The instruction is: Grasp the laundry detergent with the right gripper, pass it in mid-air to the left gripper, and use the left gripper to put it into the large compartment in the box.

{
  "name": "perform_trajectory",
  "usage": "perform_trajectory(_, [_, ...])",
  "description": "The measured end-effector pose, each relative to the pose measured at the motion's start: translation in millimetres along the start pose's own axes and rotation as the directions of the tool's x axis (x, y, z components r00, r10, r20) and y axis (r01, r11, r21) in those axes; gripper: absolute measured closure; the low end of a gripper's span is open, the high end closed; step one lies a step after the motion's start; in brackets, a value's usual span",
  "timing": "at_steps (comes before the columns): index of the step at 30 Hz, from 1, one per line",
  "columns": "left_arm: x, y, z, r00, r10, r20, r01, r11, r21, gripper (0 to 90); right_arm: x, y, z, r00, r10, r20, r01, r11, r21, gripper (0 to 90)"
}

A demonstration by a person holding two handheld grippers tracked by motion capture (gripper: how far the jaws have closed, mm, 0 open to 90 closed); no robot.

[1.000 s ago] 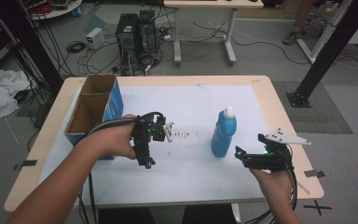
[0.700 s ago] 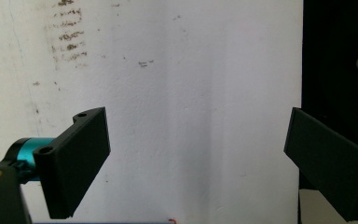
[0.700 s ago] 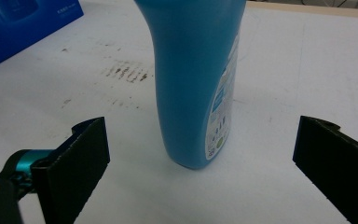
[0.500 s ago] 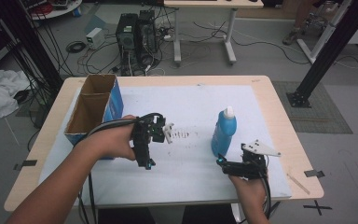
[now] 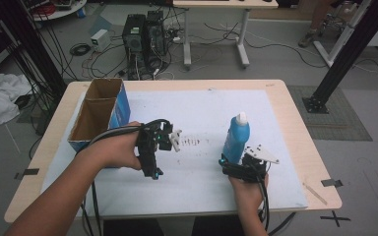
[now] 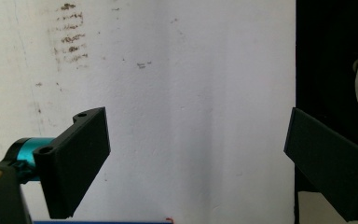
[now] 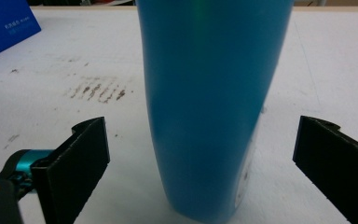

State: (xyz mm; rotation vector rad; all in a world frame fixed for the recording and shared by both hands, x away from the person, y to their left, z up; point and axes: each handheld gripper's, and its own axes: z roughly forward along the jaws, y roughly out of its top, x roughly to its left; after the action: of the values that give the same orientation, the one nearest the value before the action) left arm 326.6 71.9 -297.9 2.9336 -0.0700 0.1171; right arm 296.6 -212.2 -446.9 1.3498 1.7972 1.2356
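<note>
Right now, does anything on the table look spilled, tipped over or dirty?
Nothing is tipped or spilled. The blue bottle stands upright between the open jaws of the right gripper. The one odd thing is a patch of dark smudges on the white mat, between the bottle and the left gripper. It looks like old staining.

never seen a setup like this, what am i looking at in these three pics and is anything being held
A person stands at a table with a hand-held gripper in each hand: black tools with two flat jaws. The high view looks down from above. There the left hand-held gripper hangs over the white mat, and the right hand-held gripper is at the base of an upright blue bottle. An open cardboard box with a blue side stands at the left. The other two pictures come from cameras on the grippers. The left one sees its open jaws over stained mat. The right one sees open jaws on either side of the bottle, not touching it. Nothing is held.
</note>
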Motion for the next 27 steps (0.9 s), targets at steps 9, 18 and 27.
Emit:
perform_trajectory(9, [-0.2,-3.9,-0.6,1.0,-0.006,0.001,0.006,1.0,-0.004,6.8,6.5,5.8,12.5,0.9996,0.003,0.03,-0.002,1.0,-0.026,2.7])
perform_trajectory(18, [0.8,-8.1,0.9,0.9999,-0.015,0.007,0.015,0.9999,-0.005,6.8,4.8,8.9,19.9,0.9963,0.043,0.075,-0.039,0.997,-0.06,6.4])
perform_trajectory(27, [2.8,-7.3,2.9,0.9999,-0.01,0.014,0.01,0.9999,-0.003,6.8,7.0,15.8,18.8,0.9934,0.017,0.114,-0.007,0.996,-0.088,21.0])
